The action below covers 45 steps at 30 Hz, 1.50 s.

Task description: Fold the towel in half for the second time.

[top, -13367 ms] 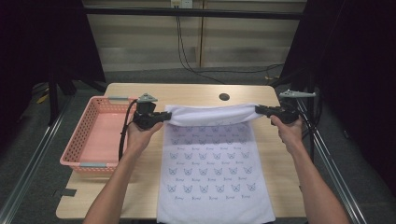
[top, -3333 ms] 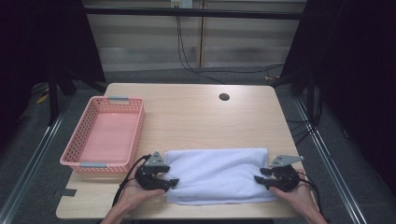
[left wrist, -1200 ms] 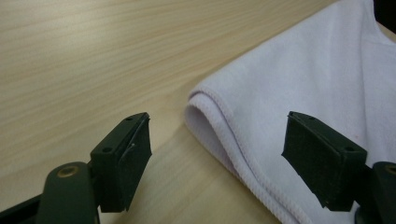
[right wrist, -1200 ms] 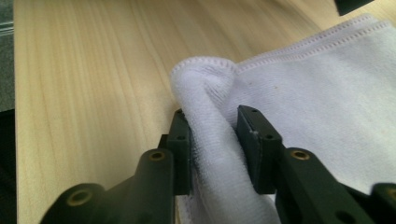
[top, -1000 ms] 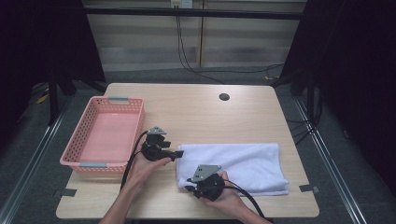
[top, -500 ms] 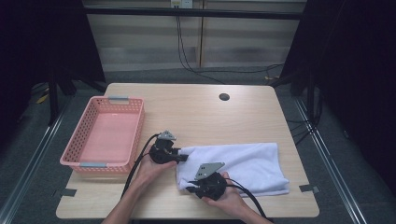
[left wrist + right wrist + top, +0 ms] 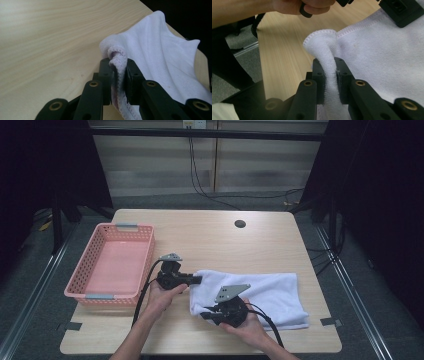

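Observation:
A folded white towel point(image 7: 270, 292) lies on the near right part of the wooden table point(image 7: 210, 240). My left gripper point(image 7: 197, 280) is at the towel's far left corner. In the left gripper view its jaws have just been closing, and the left gripper point(image 7: 119, 75) now pinches the hemmed edge of the towel point(image 7: 160, 57). My right gripper point(image 7: 202, 314) holds the near left corner. In the right gripper view the right gripper point(image 7: 329, 75) is shut on a raised fold of the towel point(image 7: 382, 50), with the left hand point(image 7: 307, 5) just beyond.
A pink plastic basket point(image 7: 100, 296) with nothing in it stands at the left of the table, close to my left hand. A small dark round hole point(image 7: 240, 224) sits in the far part of the tabletop. Bare wood lies beyond the towel.
The left gripper's jaws have closed on the towel's far left corner. The right gripper has risen slightly with the near left corner, and the towel's left end has bunched up.

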Available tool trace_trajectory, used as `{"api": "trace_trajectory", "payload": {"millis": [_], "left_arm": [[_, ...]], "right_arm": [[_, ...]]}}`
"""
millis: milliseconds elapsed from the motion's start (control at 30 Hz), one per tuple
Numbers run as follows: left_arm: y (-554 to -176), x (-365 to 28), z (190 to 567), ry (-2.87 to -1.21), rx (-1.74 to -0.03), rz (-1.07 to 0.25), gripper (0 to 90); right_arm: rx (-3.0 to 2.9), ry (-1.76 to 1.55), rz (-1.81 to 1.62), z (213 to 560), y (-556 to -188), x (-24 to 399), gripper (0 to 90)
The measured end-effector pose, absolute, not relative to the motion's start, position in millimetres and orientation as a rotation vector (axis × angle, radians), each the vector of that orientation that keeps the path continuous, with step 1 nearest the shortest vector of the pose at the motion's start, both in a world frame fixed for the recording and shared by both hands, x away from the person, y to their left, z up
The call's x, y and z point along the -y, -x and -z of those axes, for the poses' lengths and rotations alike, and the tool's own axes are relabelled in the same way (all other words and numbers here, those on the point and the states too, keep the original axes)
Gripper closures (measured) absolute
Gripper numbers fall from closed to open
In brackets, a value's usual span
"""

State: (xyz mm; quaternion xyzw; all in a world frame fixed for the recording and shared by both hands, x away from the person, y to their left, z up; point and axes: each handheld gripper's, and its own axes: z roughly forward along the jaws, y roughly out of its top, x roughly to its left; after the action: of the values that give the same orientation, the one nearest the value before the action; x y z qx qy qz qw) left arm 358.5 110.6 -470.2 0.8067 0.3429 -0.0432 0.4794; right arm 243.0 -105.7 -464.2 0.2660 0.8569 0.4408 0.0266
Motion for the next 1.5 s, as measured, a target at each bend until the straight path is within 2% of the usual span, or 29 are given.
{"api": "trace_trajectory", "payload": {"millis": [367, 533, 767, 900, 1033, 1500], "left_arm": [[-365.4, -119.3, 434.3, -1.910, -0.840, 0.045, 78.4], [-364.7, -130.9, 409.6, -1.878, -0.861, 0.020, 78.4], [-347.1, -157.6, 365.4, -1.912, -0.892, -0.114, 78.6], [-344.1, -160.2, 369.9, -1.924, -0.873, -0.104, 78.5], [-344.2, -146.9, 388.0, -1.940, -0.876, -0.091, 78.4], [-352.2, -88.3, 402.0, -1.978, -0.813, -0.030, 77.2]], "right_arm": [[-2.531, -0.830, -1.519, 424.8, -250.4, 108.0, 81.5], [-2.516, -0.782, -1.546, 408.5, -254.2, 93.5, 81.5], [-2.468, -0.668, -1.663, 374.7, -252.7, 67.0, 82.2], [-2.482, -0.667, -1.705, 383.8, -247.5, 59.5, 82.3], [-2.495, -0.705, -1.677, 398.5, -245.4, 62.3, 82.2], [-2.374, -0.829, -1.595, 411.4, -223.7, 115.8, 81.6]]}}
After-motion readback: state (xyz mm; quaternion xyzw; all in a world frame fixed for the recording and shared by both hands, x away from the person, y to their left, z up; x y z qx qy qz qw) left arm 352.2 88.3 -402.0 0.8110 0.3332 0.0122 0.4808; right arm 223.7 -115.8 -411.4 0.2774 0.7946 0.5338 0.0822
